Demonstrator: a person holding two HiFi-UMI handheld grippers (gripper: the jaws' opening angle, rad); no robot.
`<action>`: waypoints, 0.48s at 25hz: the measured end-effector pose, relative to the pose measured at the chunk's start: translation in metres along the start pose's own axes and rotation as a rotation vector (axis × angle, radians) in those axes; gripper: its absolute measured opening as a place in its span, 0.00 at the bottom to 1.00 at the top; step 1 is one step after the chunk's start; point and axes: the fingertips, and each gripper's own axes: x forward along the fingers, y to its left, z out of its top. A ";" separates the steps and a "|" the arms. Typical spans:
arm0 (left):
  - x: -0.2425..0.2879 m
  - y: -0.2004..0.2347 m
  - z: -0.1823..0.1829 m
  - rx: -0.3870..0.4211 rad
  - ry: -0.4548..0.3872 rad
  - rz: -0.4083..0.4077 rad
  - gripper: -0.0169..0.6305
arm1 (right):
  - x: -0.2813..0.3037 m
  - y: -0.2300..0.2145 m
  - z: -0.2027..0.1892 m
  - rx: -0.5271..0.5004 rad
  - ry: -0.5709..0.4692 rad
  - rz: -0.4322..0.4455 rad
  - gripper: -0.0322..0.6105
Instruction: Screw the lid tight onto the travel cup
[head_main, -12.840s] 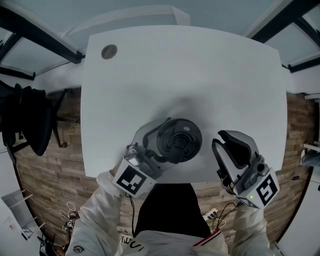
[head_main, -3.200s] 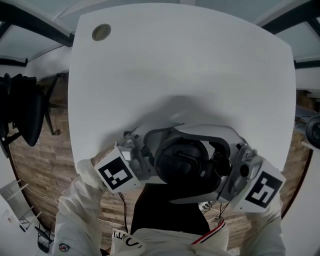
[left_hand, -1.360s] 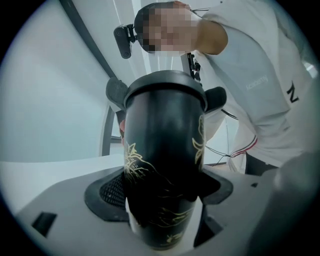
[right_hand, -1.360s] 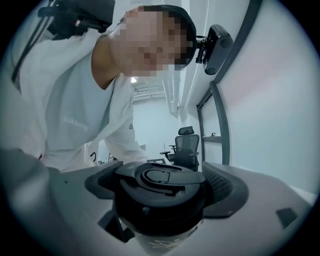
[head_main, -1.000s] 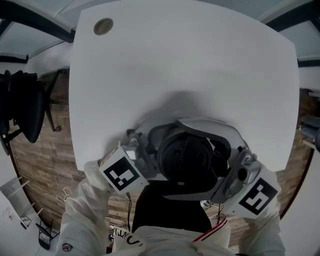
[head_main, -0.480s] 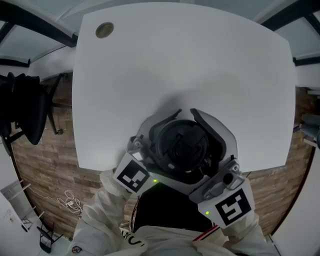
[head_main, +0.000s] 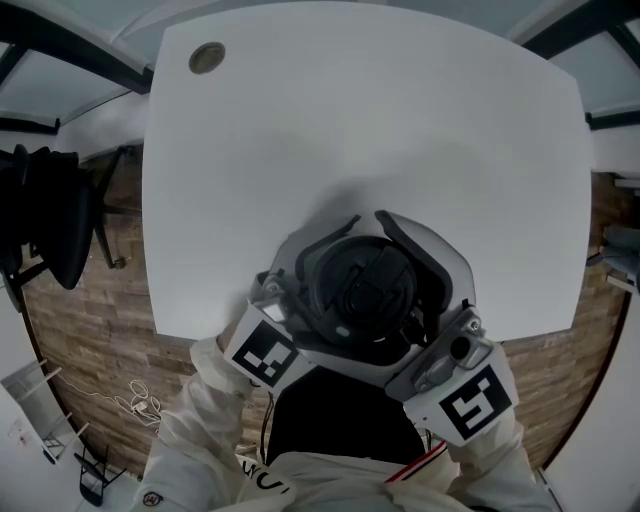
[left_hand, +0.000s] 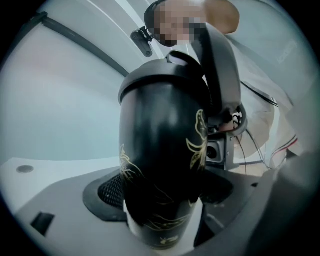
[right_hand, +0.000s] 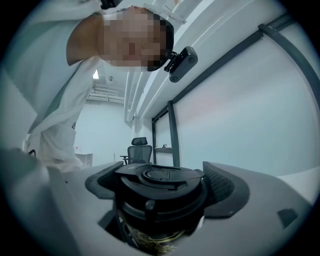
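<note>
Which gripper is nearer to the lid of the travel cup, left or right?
Right. The right gripper clamps the lid; the left gripper holds the travel cup below.

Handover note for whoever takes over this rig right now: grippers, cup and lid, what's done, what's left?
Left gripper: shut on the travel cup, round its black body.
Right gripper: shut on the lid, a jaw on either side.
Things: the lid sits on the cup's mouth, at the near edge of the white table.
Done: lid seated on the cup.
Left: tightness can't be judged; probably keep turning until it stops, then release.
</note>
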 end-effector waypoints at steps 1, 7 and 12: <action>0.001 0.003 0.009 0.039 -0.036 0.009 0.64 | 0.000 0.000 -0.001 -0.001 0.003 0.006 0.81; -0.006 0.013 0.027 0.140 -0.072 0.050 0.64 | 0.000 0.002 0.000 0.025 0.001 0.055 0.81; -0.014 0.016 0.022 0.130 -0.056 0.087 0.64 | -0.004 0.003 0.008 0.030 -0.016 0.079 0.81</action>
